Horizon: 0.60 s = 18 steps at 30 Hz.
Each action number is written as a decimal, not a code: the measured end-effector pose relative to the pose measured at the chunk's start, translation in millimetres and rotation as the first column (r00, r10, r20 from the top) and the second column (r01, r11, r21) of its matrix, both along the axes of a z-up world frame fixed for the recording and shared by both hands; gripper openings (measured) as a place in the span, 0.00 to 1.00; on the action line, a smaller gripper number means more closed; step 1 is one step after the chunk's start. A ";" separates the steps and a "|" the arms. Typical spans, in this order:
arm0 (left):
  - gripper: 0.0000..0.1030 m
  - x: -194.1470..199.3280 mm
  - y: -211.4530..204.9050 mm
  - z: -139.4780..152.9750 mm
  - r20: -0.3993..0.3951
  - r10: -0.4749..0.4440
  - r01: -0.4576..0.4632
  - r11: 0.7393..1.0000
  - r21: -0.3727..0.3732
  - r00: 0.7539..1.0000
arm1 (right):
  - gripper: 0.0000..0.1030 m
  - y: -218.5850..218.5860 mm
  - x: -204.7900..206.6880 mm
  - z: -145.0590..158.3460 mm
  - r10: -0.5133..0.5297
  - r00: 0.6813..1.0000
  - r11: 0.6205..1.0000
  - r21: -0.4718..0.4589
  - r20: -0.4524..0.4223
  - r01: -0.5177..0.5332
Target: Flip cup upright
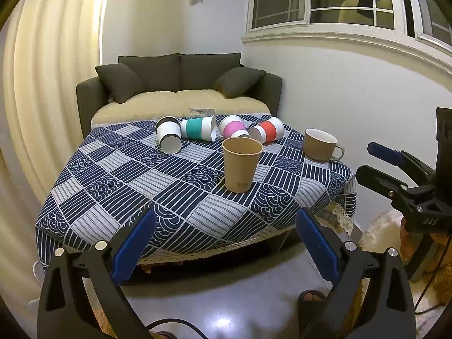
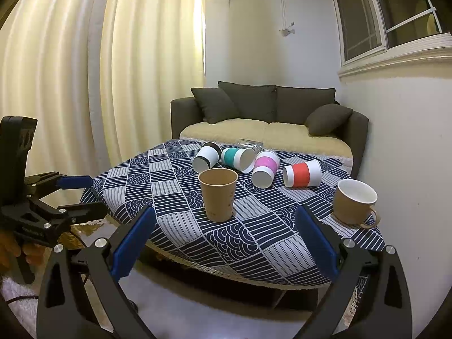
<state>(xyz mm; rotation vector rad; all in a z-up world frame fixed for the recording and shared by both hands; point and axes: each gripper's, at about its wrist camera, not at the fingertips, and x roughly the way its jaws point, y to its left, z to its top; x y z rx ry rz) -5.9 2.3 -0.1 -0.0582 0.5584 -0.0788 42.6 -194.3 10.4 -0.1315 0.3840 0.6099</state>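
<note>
A brown paper cup (image 1: 241,163) stands upright near the middle of the table; it also shows in the right wrist view (image 2: 219,194). Behind it several sleeved white cups lie on their sides: black-banded (image 1: 168,138), teal (image 1: 198,128), pink (image 1: 233,126) and red (image 1: 268,131); in the right wrist view they are black-banded (image 2: 206,156), teal (image 2: 238,157), pink (image 2: 265,168) and red (image 2: 302,173). My left gripper (image 1: 226,226) is open and empty, off the table's near edge. My right gripper (image 2: 224,224) is open and empty, back from the table too.
A brown mug (image 1: 320,144) stands upright at the table's right edge, also in the right wrist view (image 2: 354,202). A clear glass (image 1: 202,112) sits at the far edge. The patterned tablecloth (image 1: 113,186) covers the table. A dark sofa (image 1: 180,79) stands behind.
</note>
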 end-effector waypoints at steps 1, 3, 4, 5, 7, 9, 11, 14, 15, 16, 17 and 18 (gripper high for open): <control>0.94 -0.4 0.1 0.2 0.002 0.000 0.000 1.000 -0.001 1.000 | 0.95 0.3 0.3 -0.4 -0.001 1.000 1.000 -0.001 -0.001 0.001; 0.94 -0.5 0.3 0.4 0.003 0.001 -0.001 1.000 -0.002 1.000 | 0.95 0.1 0.1 -0.6 -0.001 1.000 1.000 -0.002 -0.001 0.001; 0.94 -0.4 0.3 0.3 0.002 0.000 0.000 1.000 -0.002 1.000 | 0.95 0.1 0.2 -0.4 -0.002 1.000 1.000 -0.001 -0.002 0.002; 0.94 -0.3 0.2 0.3 0.000 0.001 -0.001 1.000 -0.001 1.000 | 0.95 -0.1 0.1 -0.5 -0.002 1.000 1.000 0.000 -0.003 0.002; 0.94 -0.2 -0.4 0.3 0.000 -0.001 0.001 1.000 -0.001 1.000 | 0.95 -0.4 0.1 -0.6 -0.003 1.000 1.000 0.001 -0.004 0.003; 0.94 0.1 -0.5 0.1 0.002 -0.002 0.002 1.000 -0.001 1.000 | 0.95 -0.4 0.1 -0.5 -0.003 1.000 1.000 0.002 -0.005 0.003; 0.94 -0.1 -0.4 0.6 0.003 -0.002 0.002 1.000 -0.003 1.000 | 0.95 -0.3 0.0 -0.4 -0.003 1.000 1.000 0.001 -0.006 0.003; 0.94 -0.2 -0.3 1.0 0.007 0.001 0.000 1.000 -0.006 1.000 | 0.95 0.0 0.1 -0.3 -0.004 1.000 1.000 -0.003 -0.004 0.004; 0.94 -0.4 -0.3 0.9 0.007 0.002 -0.002 1.000 -0.006 1.000 | 0.95 0.5 0.1 -1.0 -0.006 1.000 1.000 -0.006 -0.004 0.006; 0.94 -0.3 -0.4 1.0 0.007 0.002 -0.002 1.000 -0.006 1.000 | 0.95 1.0 0.1 -1.1 -0.005 1.000 1.000 -0.007 -0.003 0.005; 0.94 -0.3 -0.4 1.0 0.006 0.001 -0.001 1.000 -0.006 1.000 | 0.95 1.4 -0.2 -1.1 -0.004 1.000 1.000 -0.008 -0.002 0.004; 0.94 -0.3 -0.7 1.2 0.006 0.001 0.000 1.000 -0.005 1.000 | 0.95 1.3 0.0 -1.2 -0.004 1.000 1.000 -0.008 -0.002 0.004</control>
